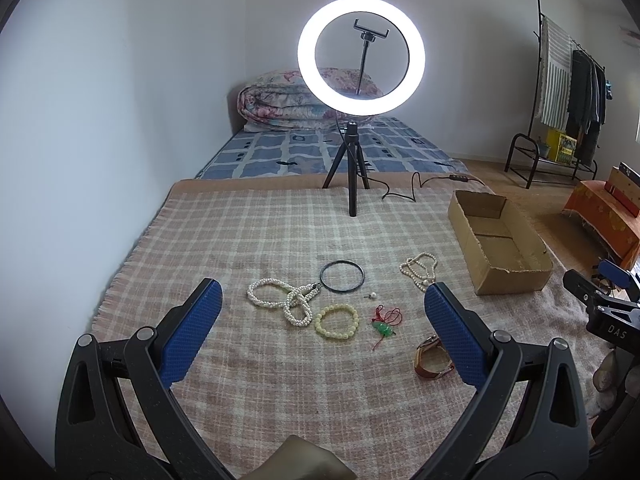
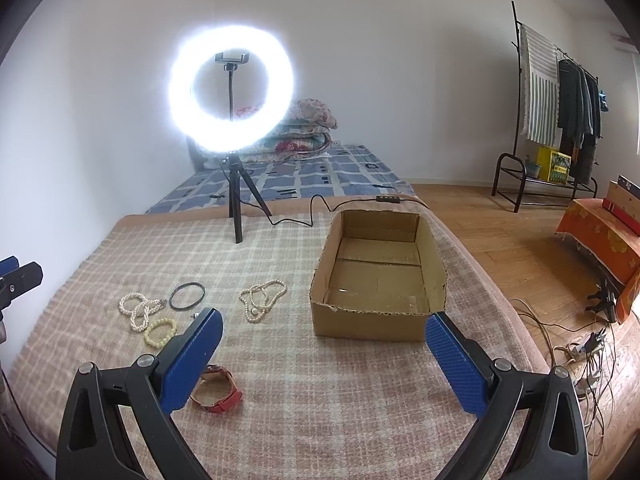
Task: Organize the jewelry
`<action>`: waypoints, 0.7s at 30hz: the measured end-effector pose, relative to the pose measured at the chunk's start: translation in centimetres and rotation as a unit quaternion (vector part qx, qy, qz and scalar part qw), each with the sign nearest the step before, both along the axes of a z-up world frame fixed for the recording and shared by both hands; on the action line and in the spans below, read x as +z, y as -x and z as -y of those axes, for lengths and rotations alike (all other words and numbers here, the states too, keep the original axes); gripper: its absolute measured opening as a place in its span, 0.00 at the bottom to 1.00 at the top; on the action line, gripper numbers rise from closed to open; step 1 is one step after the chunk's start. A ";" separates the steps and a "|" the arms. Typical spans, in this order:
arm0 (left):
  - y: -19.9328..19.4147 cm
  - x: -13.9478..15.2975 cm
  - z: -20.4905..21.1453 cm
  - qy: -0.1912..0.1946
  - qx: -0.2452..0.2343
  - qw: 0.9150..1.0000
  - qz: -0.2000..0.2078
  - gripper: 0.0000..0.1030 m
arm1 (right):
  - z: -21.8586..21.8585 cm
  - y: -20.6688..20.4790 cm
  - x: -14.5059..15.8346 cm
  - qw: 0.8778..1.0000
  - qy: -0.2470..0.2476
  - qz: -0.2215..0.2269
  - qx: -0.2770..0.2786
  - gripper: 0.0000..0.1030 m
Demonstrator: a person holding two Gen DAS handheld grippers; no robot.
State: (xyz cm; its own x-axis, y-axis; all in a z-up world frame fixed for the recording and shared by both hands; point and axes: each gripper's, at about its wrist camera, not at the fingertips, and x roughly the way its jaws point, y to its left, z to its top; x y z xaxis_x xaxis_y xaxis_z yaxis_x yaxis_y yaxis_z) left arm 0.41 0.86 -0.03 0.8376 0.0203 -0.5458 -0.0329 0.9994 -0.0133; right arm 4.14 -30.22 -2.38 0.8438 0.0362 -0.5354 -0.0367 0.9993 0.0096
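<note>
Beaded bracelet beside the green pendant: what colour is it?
Pale yellow, cream-tinted beads. The beaded bracelet shows best in the left wrist view.

Bare blanket (image 1: 280, 400) fills the lower middle of the left wrist view, open ground for a pass. Beyond it, mid-frame, the pearl strand (image 1: 282, 300), black ring (image 1: 342, 276), yellow bracelet (image 1: 336, 321) and watch (image 1: 430, 358) lie scattered. The cardboard box (image 2: 378, 276) stands open-topped at centre right. The ring light tripod (image 2: 237, 204) blocks the far edge.
</note>
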 end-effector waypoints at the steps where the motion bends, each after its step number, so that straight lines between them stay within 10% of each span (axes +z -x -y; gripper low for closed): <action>1: -0.1 -0.1 -0.2 0.000 0.004 1.000 0.000 1.00 | 0.0 -0.1 -0.1 1.000 0.001 -0.001 0.000 0.99; 21: -3.9 -1.3 -7.7 0.012 0.054 0.998 -0.037 1.00 | -2.2 -2.7 -2.7 0.997 -0.007 -0.055 0.060 0.95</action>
State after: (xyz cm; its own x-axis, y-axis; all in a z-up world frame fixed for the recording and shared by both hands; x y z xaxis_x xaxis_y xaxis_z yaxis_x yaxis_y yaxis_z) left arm 4.29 8.54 -1.31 0.7887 0.0940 -0.6075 -0.1414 0.9895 -0.0305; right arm 6.87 -28.03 -5.10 0.7698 0.1411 -0.6224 -0.1537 0.9875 0.0337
